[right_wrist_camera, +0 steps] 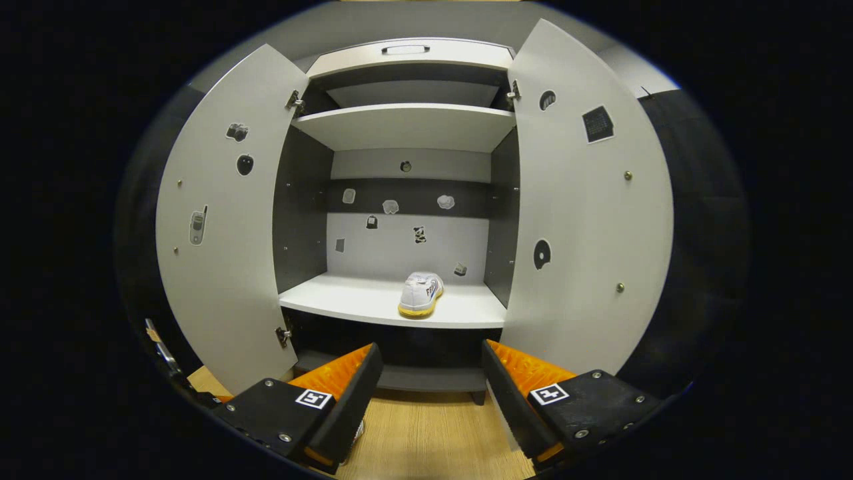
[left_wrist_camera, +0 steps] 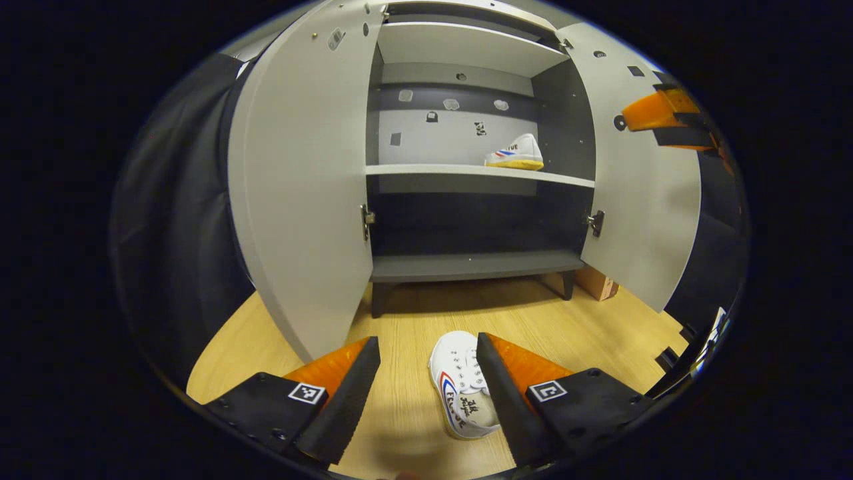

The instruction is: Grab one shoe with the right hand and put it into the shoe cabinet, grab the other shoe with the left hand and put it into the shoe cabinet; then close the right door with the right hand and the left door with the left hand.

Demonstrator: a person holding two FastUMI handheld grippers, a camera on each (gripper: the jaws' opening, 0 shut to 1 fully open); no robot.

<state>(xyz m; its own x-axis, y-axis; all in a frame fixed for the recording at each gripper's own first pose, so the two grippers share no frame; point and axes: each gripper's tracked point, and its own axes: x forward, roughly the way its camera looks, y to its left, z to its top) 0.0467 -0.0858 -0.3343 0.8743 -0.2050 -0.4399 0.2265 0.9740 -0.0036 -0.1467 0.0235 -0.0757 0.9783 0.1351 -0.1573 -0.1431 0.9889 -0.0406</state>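
A: Left gripper view first. The left gripper hangs low over the wooden floor, its jaws spread wide and holding nothing.

B: And the shoe on the floor?

A: White, lying at the bottom centre of the frame, toe pointing up toward the shoe cabinet. It sits in the gap between the fingers, close against the right-hand finger. Whether that finger touches it, I cannot tell.

B: The cabinet itself?

A: Both doors swung out. The left door takes up the left of the frame, the right door the right side. On the middle shelf, toward its right end, sits the shoe on the shelf, white with a yellow sole.

B: Something at the upper right edge?

A: That is the right gripper, up high beside the right door. From here I cannot tell how its jaws stand.

B: Right gripper view?

A: There the right gripper faces straight into the cabinet, fingers parted, nothing between them. The shelved shoe rests at frame centre on the shelf, well beyond the fingertips. Left door and right door stand open on either side.
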